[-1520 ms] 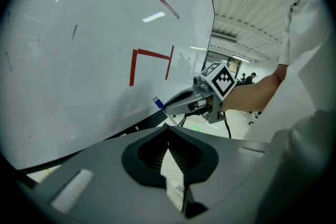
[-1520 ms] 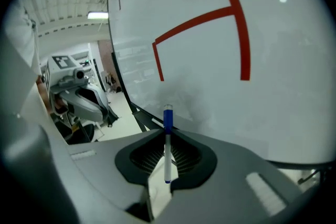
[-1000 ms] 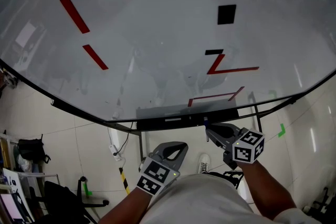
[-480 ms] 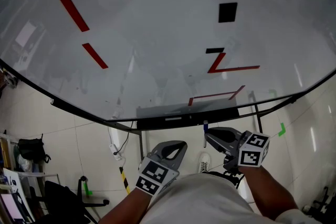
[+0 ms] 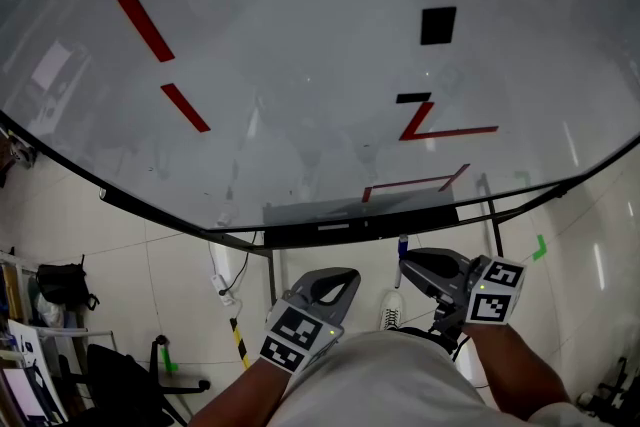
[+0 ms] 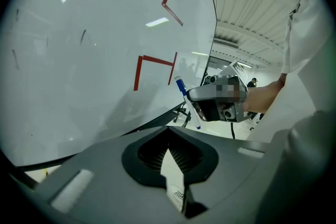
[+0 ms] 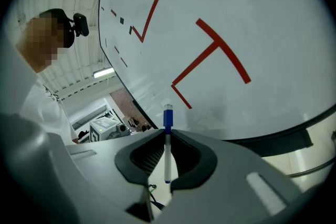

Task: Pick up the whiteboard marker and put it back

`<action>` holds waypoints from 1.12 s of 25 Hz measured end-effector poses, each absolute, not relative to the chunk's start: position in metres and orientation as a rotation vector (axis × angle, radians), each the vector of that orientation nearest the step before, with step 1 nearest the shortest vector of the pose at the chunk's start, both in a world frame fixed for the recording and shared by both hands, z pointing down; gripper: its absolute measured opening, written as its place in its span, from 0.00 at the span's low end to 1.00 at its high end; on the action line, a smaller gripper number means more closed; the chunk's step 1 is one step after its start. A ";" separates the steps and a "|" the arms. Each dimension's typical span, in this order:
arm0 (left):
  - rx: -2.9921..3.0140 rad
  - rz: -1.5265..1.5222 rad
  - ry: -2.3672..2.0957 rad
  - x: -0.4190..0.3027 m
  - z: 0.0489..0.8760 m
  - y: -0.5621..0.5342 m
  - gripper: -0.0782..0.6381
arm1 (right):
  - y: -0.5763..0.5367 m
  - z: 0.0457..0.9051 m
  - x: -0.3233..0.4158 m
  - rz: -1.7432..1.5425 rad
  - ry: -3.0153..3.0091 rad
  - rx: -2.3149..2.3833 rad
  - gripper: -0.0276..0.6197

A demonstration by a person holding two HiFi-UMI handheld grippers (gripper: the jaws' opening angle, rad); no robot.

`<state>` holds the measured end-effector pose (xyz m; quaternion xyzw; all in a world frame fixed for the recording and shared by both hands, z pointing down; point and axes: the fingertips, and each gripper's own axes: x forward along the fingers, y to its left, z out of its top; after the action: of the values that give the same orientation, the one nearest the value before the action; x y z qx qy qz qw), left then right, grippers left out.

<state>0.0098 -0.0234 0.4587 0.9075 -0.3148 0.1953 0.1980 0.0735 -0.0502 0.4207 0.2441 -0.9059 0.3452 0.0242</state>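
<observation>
A whiteboard marker with a white barrel and blue cap stands upright between the jaws of my right gripper, which is shut on it. In the right gripper view the marker pokes its blue cap above the jaw tips of that gripper. It hangs just below the dark tray on the whiteboard's lower edge, not touching it. My left gripper hovers lower left, shut with nothing in it. From there the marker shows in front of the board.
The big whiteboard carries red and black tape marks, with a red outline just above the tray. Below are the tiled floor, stand legs, a hanging cable, a black bag and a chair base.
My right gripper has drawn down and slightly right with the marker, away from the tray edge. The left gripper has hardly moved.
</observation>
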 end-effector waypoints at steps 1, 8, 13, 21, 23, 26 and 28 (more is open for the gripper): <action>2.544 0.545 -0.880 0.010 0.458 -0.023 0.13 | -0.050 0.421 0.073 1.068 -2.803 0.755 0.10; 2.555 0.568 -0.899 0.010 0.457 -0.024 0.13 | -0.047 0.422 0.071 1.051 -2.799 0.735 0.10; 2.533 0.541 -0.951 0.005 0.456 -0.029 0.13 | -0.045 0.425 0.068 1.024 -2.792 0.727 0.10; 2.505 0.521 -0.963 0.003 0.458 -0.031 0.13 | -0.045 0.427 0.067 0.992 -2.782 0.732 0.10; 2.511 0.524 -0.961 0.004 0.458 -0.031 0.13 | -0.045 0.428 0.068 0.990 -2.780 0.737 0.10; 2.512 0.532 -0.964 0.003 0.459 -0.033 0.13 | -0.047 0.429 0.068 0.985 -2.778 0.743 0.10; 2.510 0.533 -0.967 0.002 0.459 -0.033 0.13 | -0.047 0.429 0.068 0.982 -2.777 0.743 0.10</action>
<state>0.0022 -0.0335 0.4592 0.8971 -0.3456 0.1906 0.1986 0.0677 -0.0473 0.4289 0.2444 -0.9130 0.3227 0.0517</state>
